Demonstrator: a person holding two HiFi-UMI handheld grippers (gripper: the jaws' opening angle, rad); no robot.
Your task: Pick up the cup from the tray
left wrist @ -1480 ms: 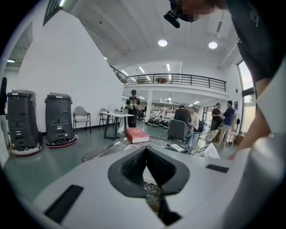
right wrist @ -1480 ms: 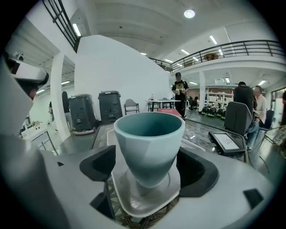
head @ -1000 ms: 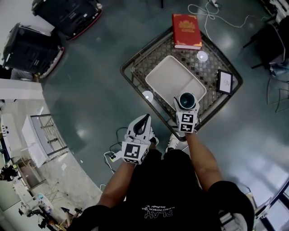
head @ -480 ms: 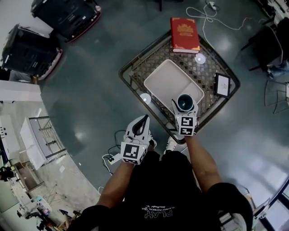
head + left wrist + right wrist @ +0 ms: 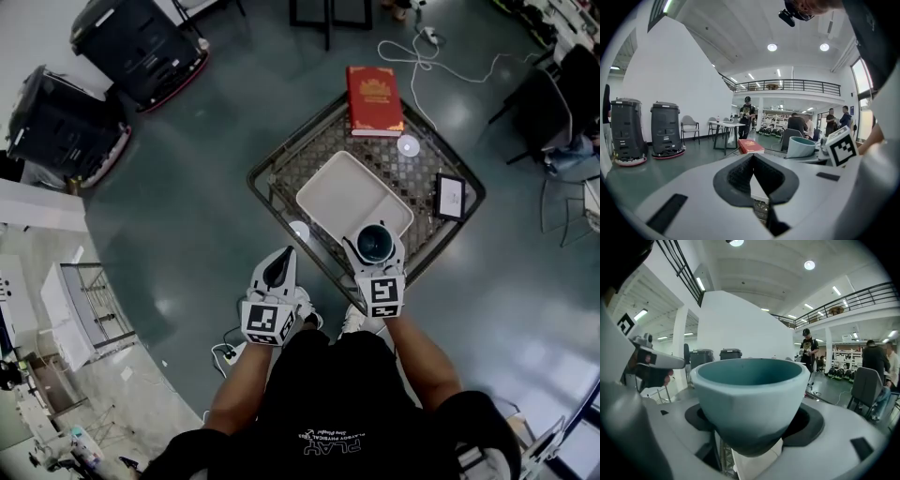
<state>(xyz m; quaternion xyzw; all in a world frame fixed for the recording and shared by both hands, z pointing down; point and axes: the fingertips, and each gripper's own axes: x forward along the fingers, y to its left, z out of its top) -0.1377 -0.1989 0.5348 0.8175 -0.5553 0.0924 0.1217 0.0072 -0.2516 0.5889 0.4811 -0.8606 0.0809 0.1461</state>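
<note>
A teal cup (image 5: 373, 243) is held upright between the jaws of my right gripper (image 5: 375, 255), above the near corner of the white tray (image 5: 342, 192). In the right gripper view the cup (image 5: 752, 397) fills the middle, clamped at its lower half. The tray lies on a wire mesh table (image 5: 281, 178). My left gripper (image 5: 277, 267) hangs left of the table, over the floor, its jaws together with nothing between them. In the left gripper view the cup (image 5: 802, 146) shows at the right, beside the right gripper's marker cube.
A red book (image 5: 374, 99) lies at the table's far corner, a small framed black card (image 5: 449, 197) at its right corner. Two black machines (image 5: 94, 84) stand at the upper left. A white cable (image 5: 441, 61) runs over the floor behind the table. A chair (image 5: 553, 112) is at the right.
My right gripper has drawn back toward the person and lifted with the cup. The head view has shifted, so the table sits slightly farther off. The left gripper stays shut.
</note>
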